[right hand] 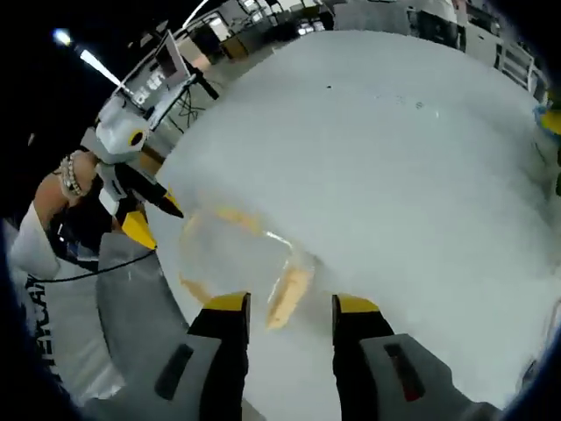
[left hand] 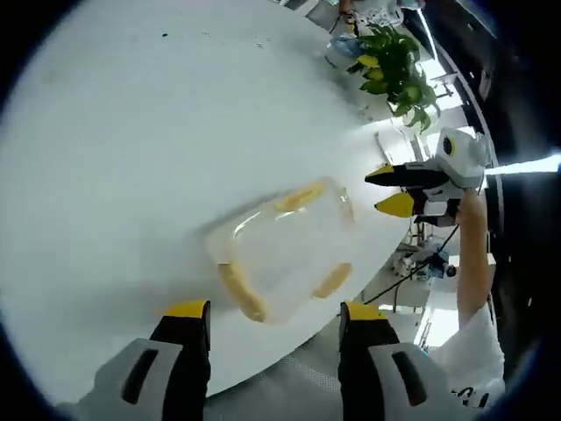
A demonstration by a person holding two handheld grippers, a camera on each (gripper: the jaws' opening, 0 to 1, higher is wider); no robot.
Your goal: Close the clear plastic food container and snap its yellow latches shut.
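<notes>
The container point(left hand: 285, 254) point(right hand: 238, 259) with yellow latches point(left hand: 241, 294) point(right hand: 289, 296) lies on the white table point(left hand: 131, 158) point(right hand: 394, 158), just ahead of both grippers. Left gripper point(left hand: 275, 311) point(right hand: 145, 210) spread wide, empty; right gripper point(right hand: 289, 304) point(left hand: 386, 189) moderately parted, empty. No legible writing.

The clear plastic food container point(left hand: 285, 254) lies flat on the white tabletop point(left hand: 114, 158) near its edge, just ahead of the left gripper point(left hand: 275, 313) and between its two jaws. Its walls are see-through, and yellow latches point(left hand: 241, 294) sit along its sides. In the right gripper view the container point(right hand: 237, 254) lies just beyond the right gripper point(right hand: 289, 307), one yellow latch point(right hand: 287, 294) pointing between the jaws. The blur leaves unclear whether the lid is seated, though it seems to be on.
</notes>
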